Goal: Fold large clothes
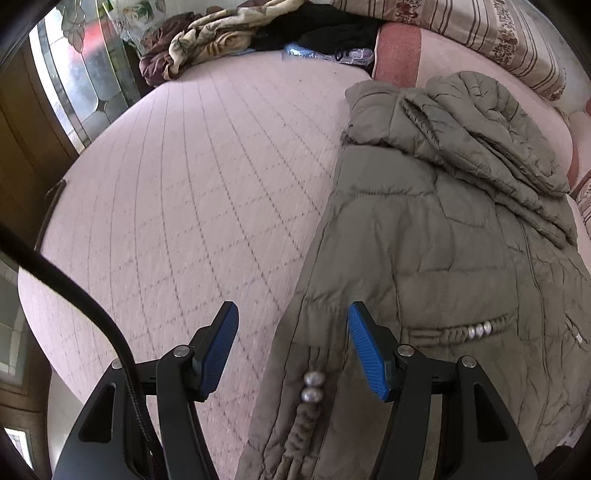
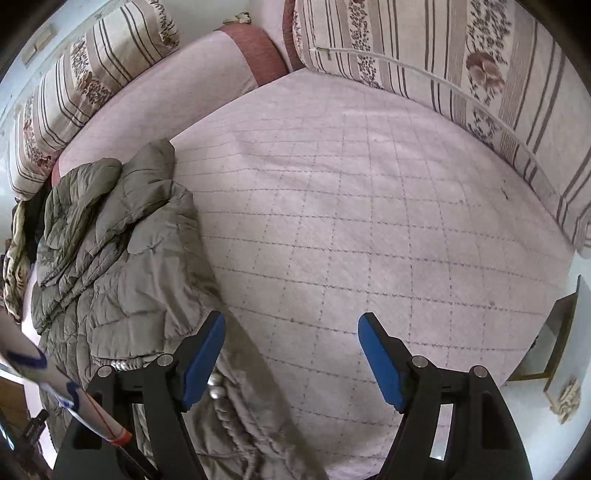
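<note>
An olive-green quilted puffer coat (image 1: 443, 229) lies on a pink quilted bed cover (image 1: 192, 192), its hood bunched at the far end. My left gripper (image 1: 291, 314) is open and empty, hovering over the coat's left edge, near two silver beads (image 1: 312, 386) on a gathered cuff. In the right wrist view the coat (image 2: 122, 258) lies at the left on the cover (image 2: 369, 221). My right gripper (image 2: 291, 325) is open and empty, over the coat's right edge and the bare cover.
Striped floral cushions (image 2: 461, 74) and a pink bolster (image 2: 236, 62) line the far side. A heap of patterned and black fabric (image 1: 229, 33) lies at the far left. A glass-panelled wooden door (image 1: 74, 74) stands beyond the bed edge.
</note>
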Available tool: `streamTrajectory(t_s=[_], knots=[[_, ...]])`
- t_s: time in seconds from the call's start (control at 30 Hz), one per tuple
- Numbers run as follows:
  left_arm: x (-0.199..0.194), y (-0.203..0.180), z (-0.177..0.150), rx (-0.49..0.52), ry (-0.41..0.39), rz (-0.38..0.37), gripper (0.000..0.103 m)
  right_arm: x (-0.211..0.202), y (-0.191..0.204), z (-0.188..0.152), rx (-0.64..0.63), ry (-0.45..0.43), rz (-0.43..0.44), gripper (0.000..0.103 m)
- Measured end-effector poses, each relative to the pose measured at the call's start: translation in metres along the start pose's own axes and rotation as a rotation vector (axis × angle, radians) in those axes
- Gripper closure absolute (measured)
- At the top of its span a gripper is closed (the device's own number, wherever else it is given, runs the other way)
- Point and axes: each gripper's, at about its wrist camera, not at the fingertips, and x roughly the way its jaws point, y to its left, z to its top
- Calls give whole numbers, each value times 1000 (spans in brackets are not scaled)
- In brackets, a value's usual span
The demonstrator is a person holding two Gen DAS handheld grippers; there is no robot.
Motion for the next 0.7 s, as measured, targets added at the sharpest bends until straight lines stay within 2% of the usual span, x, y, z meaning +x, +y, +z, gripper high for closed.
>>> streamTrajectory(t_s=[0.2,0.3,0.4,0.6,0.7], knots=[[5,3,0,5,32,-85,42,25,2,-4,-3,41,57,24],[10,7,4,-10,32,-135,41,40,6,-7,11,78,115,24],[16,11,7,-32,33,-189,40,47,14,-8,4,77,145,17],[30,25,14,-137,76,-341,40,56,36,-12,-52,102,194,16],[37,28,17,-175,92,-396,40,61,42,-12,-59,98,188,16]])
